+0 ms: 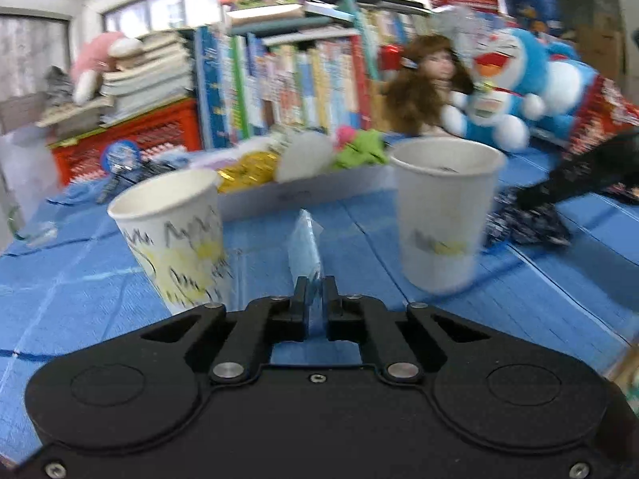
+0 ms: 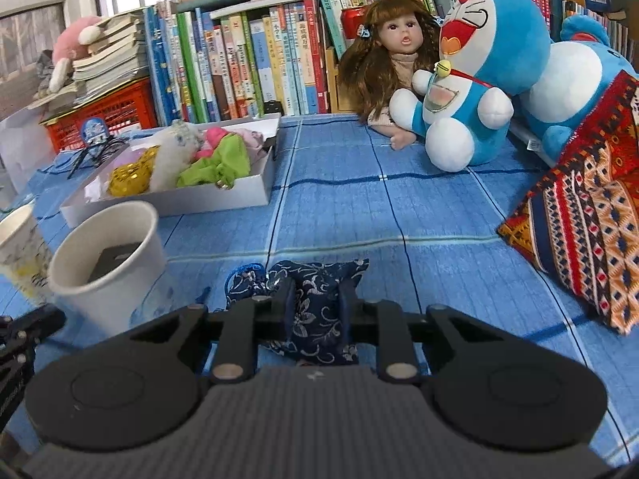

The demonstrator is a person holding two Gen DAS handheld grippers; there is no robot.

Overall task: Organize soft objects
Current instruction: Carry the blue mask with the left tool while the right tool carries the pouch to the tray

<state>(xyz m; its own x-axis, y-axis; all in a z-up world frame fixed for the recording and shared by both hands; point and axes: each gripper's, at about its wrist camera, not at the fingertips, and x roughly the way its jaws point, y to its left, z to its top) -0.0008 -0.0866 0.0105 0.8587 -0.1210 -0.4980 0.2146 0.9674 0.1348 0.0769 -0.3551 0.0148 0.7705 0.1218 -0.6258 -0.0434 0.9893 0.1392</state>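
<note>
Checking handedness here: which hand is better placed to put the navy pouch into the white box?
Right. Its tool is clamped on the navy pouch, with the white box ahead-left; the left tool pinches a clear packet.

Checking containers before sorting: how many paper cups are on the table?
2: a scribbled cup at the left, a plainer cup right of it, beside the navy pouch. More may be hidden.

You are in a lived-in room of a home — rows of children's books point(image 2: 255, 60) stand crammed along the wall behind the counter point(image 2: 399, 207), with a doll point(image 2: 395, 48), a blue cat plush point(image 2: 479, 80) and a red crate point(image 2: 108, 115) under stacked books — windows above.
</note>
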